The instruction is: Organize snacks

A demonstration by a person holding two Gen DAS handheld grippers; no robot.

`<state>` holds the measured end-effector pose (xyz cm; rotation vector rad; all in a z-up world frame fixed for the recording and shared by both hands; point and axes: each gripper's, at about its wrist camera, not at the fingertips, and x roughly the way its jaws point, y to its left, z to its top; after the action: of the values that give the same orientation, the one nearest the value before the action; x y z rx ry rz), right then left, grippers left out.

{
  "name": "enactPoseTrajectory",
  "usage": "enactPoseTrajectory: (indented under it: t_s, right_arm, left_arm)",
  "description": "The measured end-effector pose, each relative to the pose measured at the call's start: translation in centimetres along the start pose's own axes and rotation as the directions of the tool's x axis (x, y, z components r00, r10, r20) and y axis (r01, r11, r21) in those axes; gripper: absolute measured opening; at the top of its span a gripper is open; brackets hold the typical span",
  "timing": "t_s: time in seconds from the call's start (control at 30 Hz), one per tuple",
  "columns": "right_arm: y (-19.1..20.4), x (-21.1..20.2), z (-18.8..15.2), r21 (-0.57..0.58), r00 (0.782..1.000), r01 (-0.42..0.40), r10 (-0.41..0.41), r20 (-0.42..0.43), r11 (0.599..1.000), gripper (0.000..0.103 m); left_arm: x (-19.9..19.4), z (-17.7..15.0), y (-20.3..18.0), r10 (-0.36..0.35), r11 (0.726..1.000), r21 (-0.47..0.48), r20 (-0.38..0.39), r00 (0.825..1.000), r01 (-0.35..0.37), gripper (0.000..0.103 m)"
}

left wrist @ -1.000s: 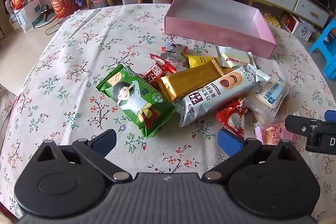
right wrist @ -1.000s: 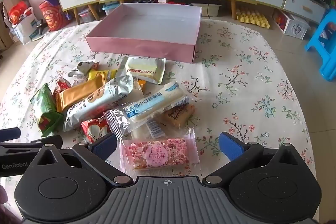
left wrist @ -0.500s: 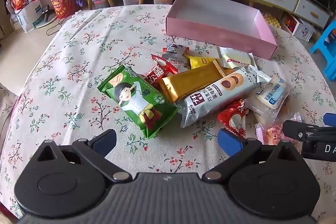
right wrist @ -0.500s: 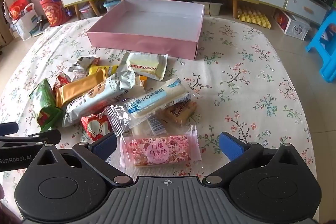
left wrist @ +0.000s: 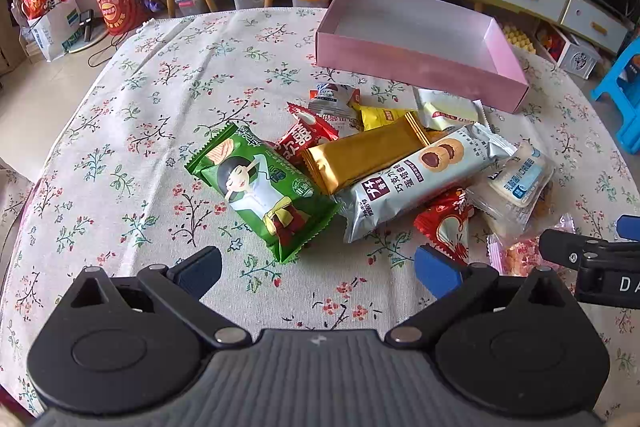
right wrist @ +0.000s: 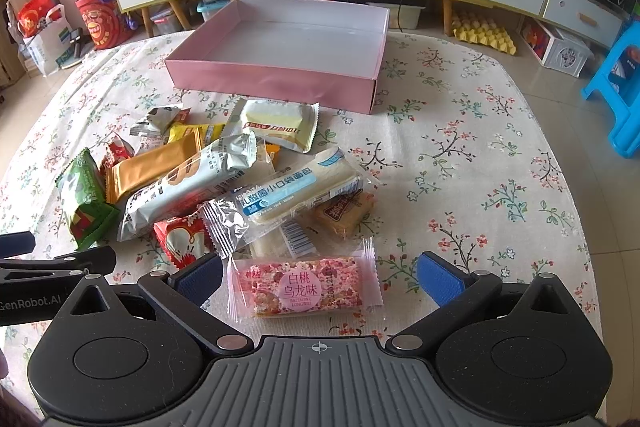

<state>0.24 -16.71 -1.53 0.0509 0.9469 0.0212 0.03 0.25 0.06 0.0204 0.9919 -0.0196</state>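
Edged slightly nearer to the snack pile (right wrist: 224,183) since a second ago. Left gripper (left wrist: 318,269) spread wide, near the green packet (left wrist: 262,187). Right gripper (right wrist: 320,277) spread wide, flanking the pink packet (right wrist: 304,287). Pink box (right wrist: 272,79) far, with no snacks inside.

Open right tool (right wrist: 319,277) straddles pink snack packet (right wrist: 305,287); pink box (right wrist: 280,75) beyond.

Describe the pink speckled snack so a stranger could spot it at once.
On the flowered table, find the snack pile in front of the pink box. The pink snack lies at the pile's near edge, between the right gripper's open fingers; only it is pink-speckled with a round label.
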Motion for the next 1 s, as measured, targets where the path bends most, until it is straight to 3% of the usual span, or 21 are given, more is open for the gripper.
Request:
enactPoseTrajectory:
  t_s: [0.67, 1.0]
  right_arm:
    - [0.0, -0.6, 0.3, 0.01, 1.0, 0.009, -0.009, 0.013, 1.0, 0.103]
    - [0.2, -1.2, 3.6, 0.017, 0.997, 0.058, -0.059, 0.047, 0.998, 0.103]
  left_arm:
    - [-0.2, 0.6, 0.0, 0.001, 1.0, -0.002, 0.006, 1.0, -0.001, 0.103]
    - [-0.6, 4.0, -0.3, 0.037, 0.998, 0.044, 0.034, 0.999, -0.038, 0.103]
